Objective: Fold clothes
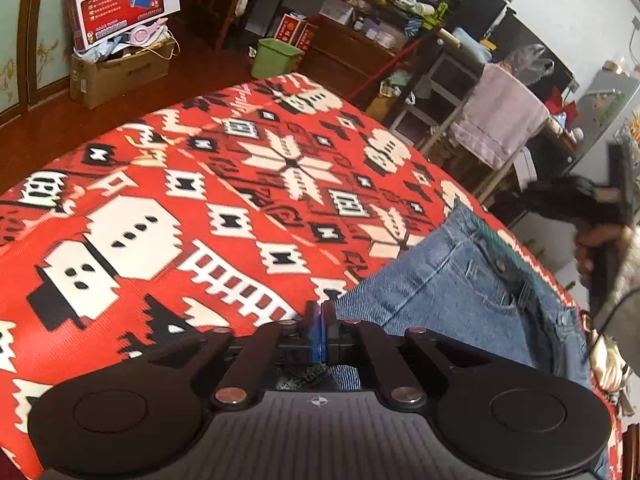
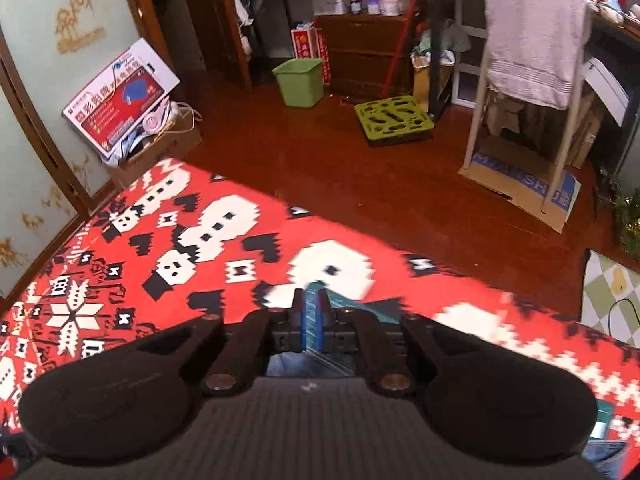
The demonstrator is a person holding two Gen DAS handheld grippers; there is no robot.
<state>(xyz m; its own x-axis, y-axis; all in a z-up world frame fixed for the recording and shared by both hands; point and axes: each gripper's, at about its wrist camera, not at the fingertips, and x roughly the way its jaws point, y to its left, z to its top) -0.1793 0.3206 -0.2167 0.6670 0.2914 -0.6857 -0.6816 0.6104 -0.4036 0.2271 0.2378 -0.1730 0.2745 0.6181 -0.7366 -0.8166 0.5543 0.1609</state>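
Both tongs clenched. Left gripper (image 1: 319, 316), lower centre of its frame: black fingers pressed together on blue pads, with blue denim showing just behind and below them. It appears to be grasping an edge of the pair of blue denim jeans (image 1: 460, 280), though the pinch point itself is hidden.

Right gripper (image 2: 311, 304), lower centre of its own frame: fingers likewise closed, with a teal-lined strip of cloth pinched between the pads. Judged to be the jeans' waistband lining (image 2: 348, 302).

The jeans lie at the lower right of the left wrist view, spread on the red, white and black patterned bed cover (image 1: 200, 200). Waistband with button and front pocket face up, running toward the right edge of the frame. A person's hand (image 1: 596, 244) on a dark handle shows at the far right.

Progress, as a judgement: early. The garment looks opened out, with no clean fold visible; both ends seem to be held for a lift or a first fold. Folding in half, smoothing and squaring remain. No other clothes are visible on the bed.

Containers:
- Green plastic bin (image 2: 300, 82) on the dark wooden floor, upper centre; contents not visible.
- Brown cardboard box (image 1: 116, 76), upper left of the left view, holding a red-and-white printed carton (image 1: 120, 0), pink headphones and white cable.
- Flat green perforated crate (image 2: 394, 118), upper right of centre; nothing seen on it.
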